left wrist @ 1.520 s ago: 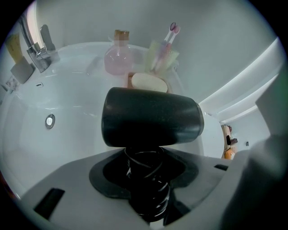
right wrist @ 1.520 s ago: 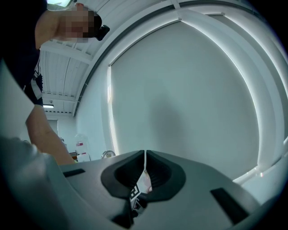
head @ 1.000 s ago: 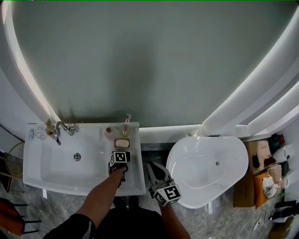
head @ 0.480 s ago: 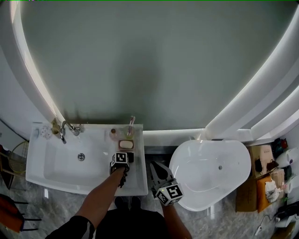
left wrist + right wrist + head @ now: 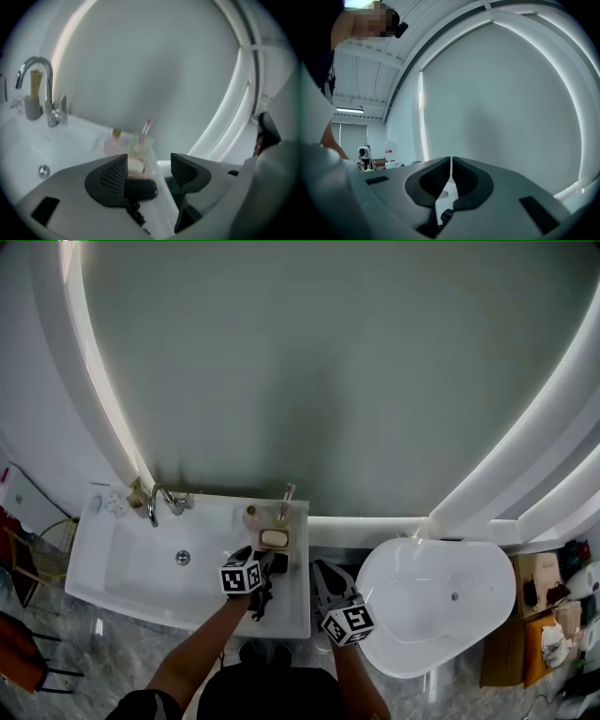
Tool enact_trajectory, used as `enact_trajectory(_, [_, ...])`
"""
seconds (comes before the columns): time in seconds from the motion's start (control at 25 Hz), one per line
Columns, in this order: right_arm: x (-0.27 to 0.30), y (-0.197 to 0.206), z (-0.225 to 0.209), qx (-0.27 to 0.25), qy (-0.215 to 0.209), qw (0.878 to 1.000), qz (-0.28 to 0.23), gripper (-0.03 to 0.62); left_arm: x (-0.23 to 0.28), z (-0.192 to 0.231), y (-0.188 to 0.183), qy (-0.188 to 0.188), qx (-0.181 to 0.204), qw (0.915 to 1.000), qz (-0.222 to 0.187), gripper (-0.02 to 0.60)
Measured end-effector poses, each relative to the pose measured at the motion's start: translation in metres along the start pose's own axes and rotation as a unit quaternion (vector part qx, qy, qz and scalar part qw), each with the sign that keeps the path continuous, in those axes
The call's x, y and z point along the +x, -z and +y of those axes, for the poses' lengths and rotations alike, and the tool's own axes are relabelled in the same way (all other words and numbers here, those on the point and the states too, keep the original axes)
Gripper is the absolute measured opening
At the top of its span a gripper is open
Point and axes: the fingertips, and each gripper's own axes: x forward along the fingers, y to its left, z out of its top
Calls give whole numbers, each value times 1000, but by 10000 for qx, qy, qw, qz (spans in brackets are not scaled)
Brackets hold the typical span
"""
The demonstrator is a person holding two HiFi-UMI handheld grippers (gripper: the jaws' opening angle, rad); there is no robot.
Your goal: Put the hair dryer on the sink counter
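The dryer [image 5: 140, 190] lies on the sink [image 5: 131, 568] counter, at lower centre of the head view. It sits between the left gripper's [image 5: 149, 168] opening jaws, against the left one and clear of the right. Just beyond it a dish [image 5: 275, 539] holds soap, and a cup [image 5: 281, 515] holds a toothbrush [image 5: 148, 125] beside a pink bottle [image 5: 251, 515]. The right gripper [image 5: 451, 161], jaws pressed together on nothing, hovers right of the counter.

Bathroom fit-out, judged from the fixtures. Left of the right gripper [image 5: 323, 576]: white sink counter [image 5: 298, 615] with chrome faucet [image 5: 155, 504], soap [image 5: 274, 538] and toothbrush [image 5: 285, 495]. Right of it: white bathtub [image 5: 431, 615]. Farther right: stacked cartons [image 5: 536, 582] on the marble-look floor [image 5: 122, 652]
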Motion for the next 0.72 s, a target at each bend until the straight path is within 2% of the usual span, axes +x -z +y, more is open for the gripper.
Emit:
enact_trajectory(0.04, [2, -1, 1, -29, -29, 10000, 1, 35, -15, -5, -28, 123, 133, 9979, -618, 285])
enact_trajectory(0.12, [9, -7, 3, -88, -70, 9999, -43, 35, -48, -13, -77, 237, 527, 9873, -1482, 289])
enact_trajectory(0.24, [17, -20, 7, -156, -127, 9996, -186, 35, -94, -29, -125, 402, 1116, 9673, -2242, 293])
enact_trajectory(0.36, [22, -33, 13, -274, -179, 9990, -291, 35, -133, -53, -147, 580, 1828, 9449, -2652, 296])
enact_trajectory(0.44, [24, -39, 15, -326, -221, 9986, -353, 35, -155, -65, -153, 675, 2047, 9337, -2859, 299])
enact_trajectory(0.56, [27, -40, 19, -381, -284, 9981, -384, 35, -186, -73, -153, 792, 2053, 9237, -3135, 302])
enact_trajectory(0.64, [27, -39, 20, -438, -273, 9980, -374, 35, -203, -74, -148, 776, 2252, 9167, -3208, 301])
enact_trajectory(0.72, [26, -38, 20, -491, -242, 9978, -365, 35, -214, -71, -141, 715, 2412, 9136, -3196, 301])
